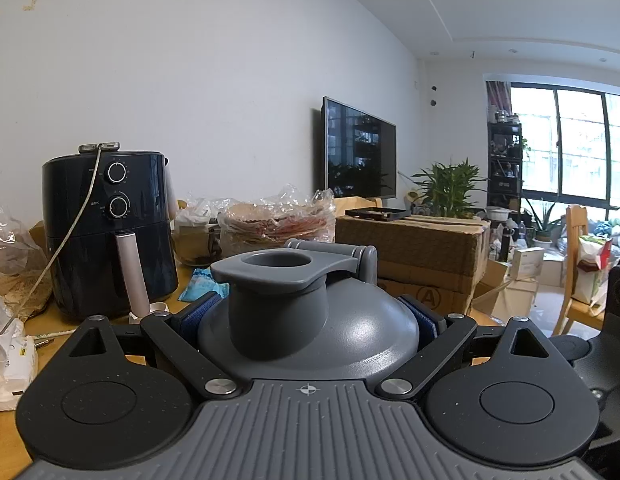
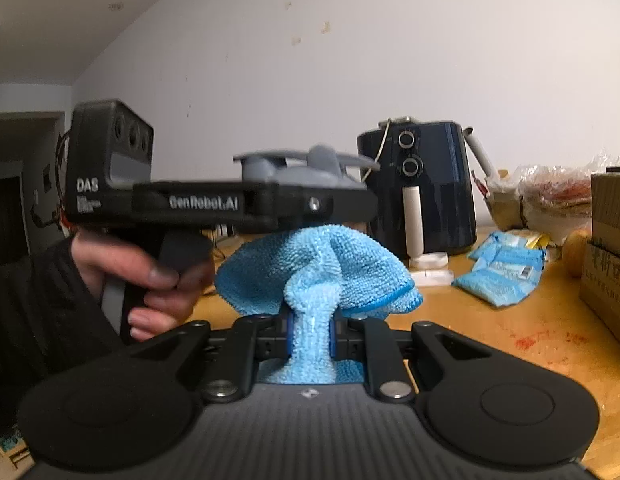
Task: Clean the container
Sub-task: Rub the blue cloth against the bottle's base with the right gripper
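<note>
In the left wrist view a grey container [image 1: 278,280] with a domed lid and a flip-cap spout fills the space between the fingers. My left gripper [image 1: 310,316] is shut on the container, its blue pads [image 1: 198,314] pressed against both sides of the dome. In the right wrist view my right gripper [image 2: 310,336] is shut on a light blue microfibre cloth [image 2: 321,264], which bunches up in front of it. A hand [image 2: 150,268] holds the left gripper [image 2: 341,204] level just above and behind the cloth. The container's grey top [image 2: 302,172] shows above it.
A dark air fryer [image 1: 110,232] stands at the back of the wooden table [image 2: 489,328]. Plastic-wrapped food [image 1: 278,220] and a cardboard box [image 1: 413,248] sit behind the container. Blue packets [image 2: 505,268] lie to the right. A tissue pack [image 1: 10,364] is at the left edge.
</note>
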### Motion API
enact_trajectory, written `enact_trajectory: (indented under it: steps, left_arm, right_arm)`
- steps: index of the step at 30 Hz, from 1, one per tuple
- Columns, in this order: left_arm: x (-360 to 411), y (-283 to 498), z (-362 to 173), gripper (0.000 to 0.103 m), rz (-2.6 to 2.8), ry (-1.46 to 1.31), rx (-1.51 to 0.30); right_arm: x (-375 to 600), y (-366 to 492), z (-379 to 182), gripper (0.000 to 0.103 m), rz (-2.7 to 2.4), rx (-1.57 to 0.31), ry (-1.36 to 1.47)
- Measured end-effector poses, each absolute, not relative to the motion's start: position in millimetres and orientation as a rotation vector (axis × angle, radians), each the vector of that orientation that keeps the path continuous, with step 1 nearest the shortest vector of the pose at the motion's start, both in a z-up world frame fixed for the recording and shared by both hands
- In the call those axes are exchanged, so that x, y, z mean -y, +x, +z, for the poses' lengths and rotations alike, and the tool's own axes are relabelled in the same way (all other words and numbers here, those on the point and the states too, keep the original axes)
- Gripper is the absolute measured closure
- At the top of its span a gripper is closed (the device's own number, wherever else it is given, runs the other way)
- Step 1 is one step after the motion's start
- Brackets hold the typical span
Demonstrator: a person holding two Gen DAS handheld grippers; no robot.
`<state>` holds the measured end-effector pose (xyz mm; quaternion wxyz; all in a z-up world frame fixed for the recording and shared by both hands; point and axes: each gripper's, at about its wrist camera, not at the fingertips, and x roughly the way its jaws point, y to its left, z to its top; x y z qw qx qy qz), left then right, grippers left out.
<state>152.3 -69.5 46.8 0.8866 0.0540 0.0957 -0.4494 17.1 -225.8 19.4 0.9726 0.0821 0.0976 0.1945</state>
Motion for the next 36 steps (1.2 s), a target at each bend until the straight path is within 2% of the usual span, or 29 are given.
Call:
enact_trajectory:
  steps: [36]
  left_arm:
    - [71, 139, 44, 0.008, -0.864, 0.08, -0.148]
  right_arm:
    - [252, -8, 7, 0.091, 0.334, -0.161, 0.23]
